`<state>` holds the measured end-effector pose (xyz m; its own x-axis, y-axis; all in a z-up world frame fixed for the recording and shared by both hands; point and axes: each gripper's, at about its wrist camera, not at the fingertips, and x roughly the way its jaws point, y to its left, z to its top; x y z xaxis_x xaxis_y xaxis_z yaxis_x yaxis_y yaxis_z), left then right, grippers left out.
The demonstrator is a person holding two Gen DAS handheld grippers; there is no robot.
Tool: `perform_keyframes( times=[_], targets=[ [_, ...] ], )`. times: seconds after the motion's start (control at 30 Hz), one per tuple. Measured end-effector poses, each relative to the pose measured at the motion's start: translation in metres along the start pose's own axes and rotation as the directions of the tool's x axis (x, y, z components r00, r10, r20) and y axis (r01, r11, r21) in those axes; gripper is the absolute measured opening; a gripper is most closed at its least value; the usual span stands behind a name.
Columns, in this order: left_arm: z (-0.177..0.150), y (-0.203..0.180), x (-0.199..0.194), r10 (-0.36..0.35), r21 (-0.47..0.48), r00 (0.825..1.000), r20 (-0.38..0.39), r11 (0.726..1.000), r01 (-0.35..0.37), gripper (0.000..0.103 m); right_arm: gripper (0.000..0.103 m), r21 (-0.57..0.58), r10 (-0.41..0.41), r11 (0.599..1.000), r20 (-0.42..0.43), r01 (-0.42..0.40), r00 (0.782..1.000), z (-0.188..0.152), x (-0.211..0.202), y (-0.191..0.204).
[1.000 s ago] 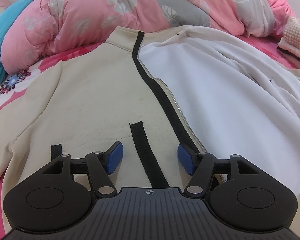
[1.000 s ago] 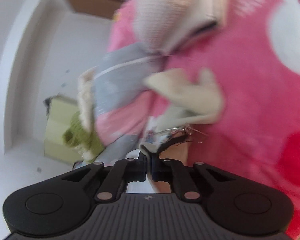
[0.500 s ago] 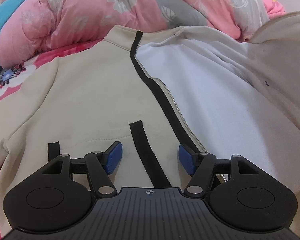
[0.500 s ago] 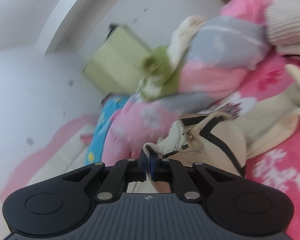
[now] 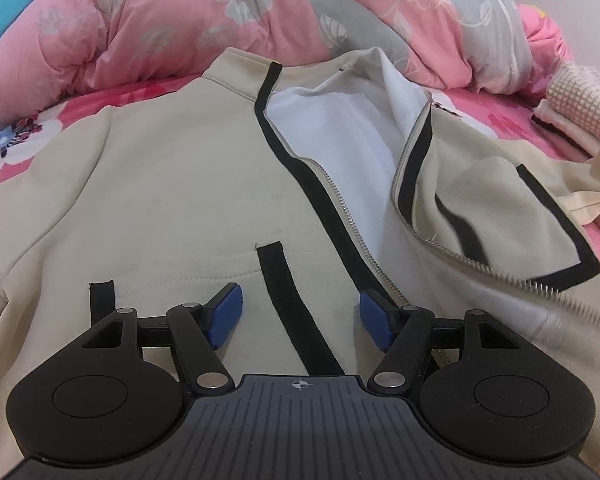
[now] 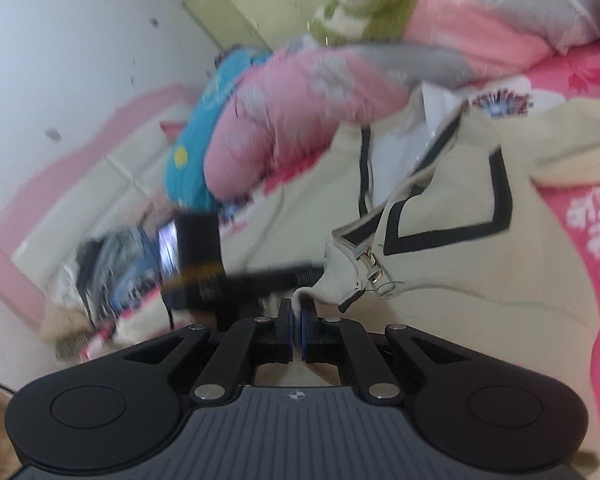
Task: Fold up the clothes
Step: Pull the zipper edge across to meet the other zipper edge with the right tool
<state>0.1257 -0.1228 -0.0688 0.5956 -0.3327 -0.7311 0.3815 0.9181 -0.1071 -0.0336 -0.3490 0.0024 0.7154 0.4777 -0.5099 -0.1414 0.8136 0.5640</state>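
Jacket [image 5: 172, 184]: we see it spread on the bed [image 5: 500, 116], front half open.
Left gripper [image 5: 300, 316]: our fingers gape wide above its pocket.
Right gripper [image 6: 296, 320]: ours pinches its hem.

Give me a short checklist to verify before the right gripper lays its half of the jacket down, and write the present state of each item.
1. Right gripper shut on the jacket hem near the zipper end: ok.
2. Left gripper open and holding no cloth: ok.
3. Left half of the jacket lies flat on the bed: ok.
4. Right half closed over the white lining: not ok, lining shows between the zipper edges.
5. Right half smooth: not ok, the panel is bunched and lifted.
6. Right sleeve laid straight: cannot tell, mostly out of view.
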Motion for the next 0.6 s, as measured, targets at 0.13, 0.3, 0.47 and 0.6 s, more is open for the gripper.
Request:
perform_keyframes(
  times=[0.13,0.3,0.47,0.6],
  targets=[
    [0.001,0.001,0.0,-0.01,-0.009,1.0,0.002,1.0,0.01,0.066,0.003,-0.05,-0.041,0.998,-0.057,0.038,0.998,-0.012,0.016,0.006],
    [0.001,0.006,-0.002,-0.035,-0.032,0.999,0.009,0.999,0.035,0.066,0.003,-0.119,-0.093,0.99,-0.116,0.079,0.989,-0.027,0.031,0.012],
    [0.004,0.02,-0.014,-0.068,-0.106,0.998,0.018,0.992,0.07,0.066,0.003,-0.174,-0.16,0.976,-0.15,0.133,0.976,-0.041,0.044,0.012],
    [0.0,0.029,-0.036,-0.112,-0.132,0.993,0.039,0.984,0.116,0.066,0.003,-0.247,-0.216,0.953,-0.133,0.178,0.967,-0.051,0.048,0.02]
  ],
)
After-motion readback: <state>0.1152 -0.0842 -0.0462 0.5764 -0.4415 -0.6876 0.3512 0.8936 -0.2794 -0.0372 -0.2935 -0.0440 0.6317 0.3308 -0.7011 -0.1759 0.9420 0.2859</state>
